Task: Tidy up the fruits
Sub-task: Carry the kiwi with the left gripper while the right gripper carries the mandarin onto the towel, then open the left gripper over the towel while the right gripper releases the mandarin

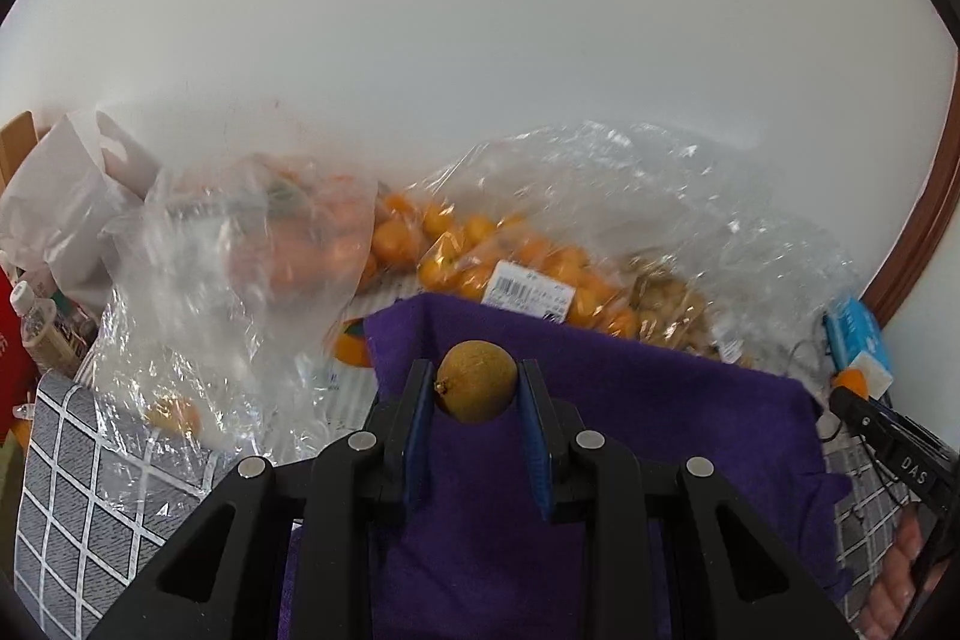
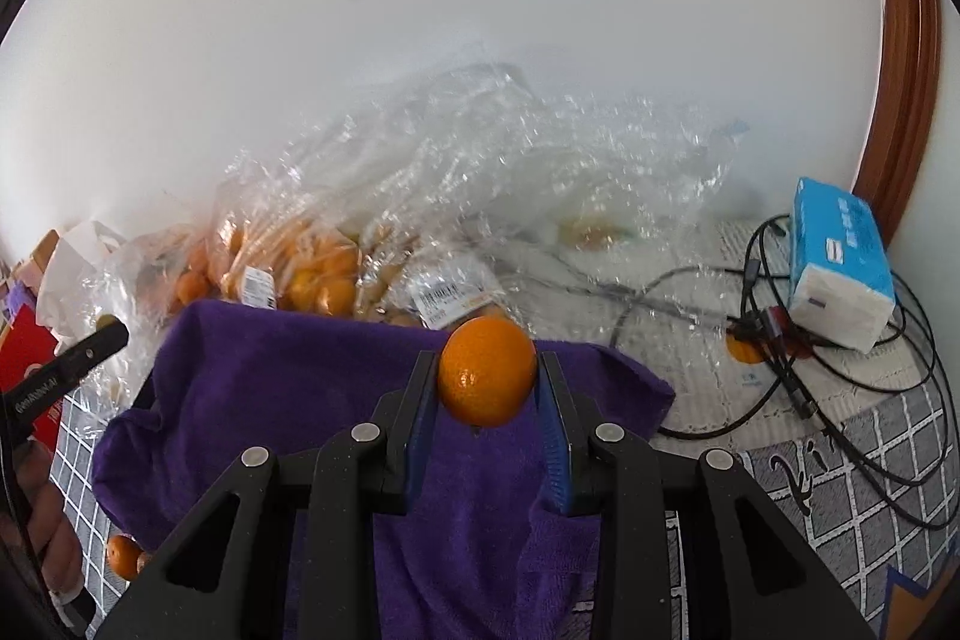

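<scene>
Plain white wall (image 1: 480, 10) behind a grey grid-cloth worktop (image 1: 90, 490), purple towel (image 1: 630, 430) spread on top, left gripper (image 1: 477, 388) jaws clamped on a brown longan (image 1: 476, 381), right gripper (image 2: 487, 382) jaws pinching a small orange (image 2: 487, 379), both above the towel, crinkly plastic bags (image 1: 600, 220) blurring the fruit inside, cables (image 2: 840, 340) half under a tissue pack (image 2: 840, 268).

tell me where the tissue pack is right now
In the right wrist view the blue tissue pack sits at the far right on the table, against the wall, among black cables and right of the clear plastic bags.
</scene>
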Available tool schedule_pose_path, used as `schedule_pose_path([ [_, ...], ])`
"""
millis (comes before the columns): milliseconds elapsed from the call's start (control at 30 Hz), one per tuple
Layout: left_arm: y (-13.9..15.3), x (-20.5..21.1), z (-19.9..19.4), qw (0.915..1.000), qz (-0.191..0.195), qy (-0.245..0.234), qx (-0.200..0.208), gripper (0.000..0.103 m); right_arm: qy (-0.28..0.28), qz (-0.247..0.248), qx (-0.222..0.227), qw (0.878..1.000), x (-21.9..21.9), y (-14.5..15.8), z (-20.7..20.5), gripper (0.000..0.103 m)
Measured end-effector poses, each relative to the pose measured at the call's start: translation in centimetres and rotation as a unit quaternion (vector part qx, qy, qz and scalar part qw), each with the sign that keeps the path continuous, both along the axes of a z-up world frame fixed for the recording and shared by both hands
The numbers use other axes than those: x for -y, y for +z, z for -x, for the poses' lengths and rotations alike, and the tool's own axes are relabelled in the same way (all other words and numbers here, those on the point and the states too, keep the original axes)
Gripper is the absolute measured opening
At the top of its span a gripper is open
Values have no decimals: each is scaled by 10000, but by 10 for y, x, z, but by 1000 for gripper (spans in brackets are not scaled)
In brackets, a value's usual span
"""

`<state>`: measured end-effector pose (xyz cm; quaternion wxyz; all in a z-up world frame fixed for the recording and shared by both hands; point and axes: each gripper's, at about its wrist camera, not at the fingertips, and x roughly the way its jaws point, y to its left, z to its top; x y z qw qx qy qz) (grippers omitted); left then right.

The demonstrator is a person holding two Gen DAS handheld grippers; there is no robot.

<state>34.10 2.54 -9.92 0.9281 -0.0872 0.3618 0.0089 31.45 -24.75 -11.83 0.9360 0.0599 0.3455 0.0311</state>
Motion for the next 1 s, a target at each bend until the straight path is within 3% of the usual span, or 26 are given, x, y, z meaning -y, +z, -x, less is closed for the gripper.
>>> schedule_pose_path([
  [300,-22,-2,-15,9991,228,-29,-360,27,74,136,-514,9986,-1,-35,-18,32],
  [1000,-48,10,-30,9947,-54,-157,-1011,27,337,459,-894,9944,-18,-61,-26,32],
])
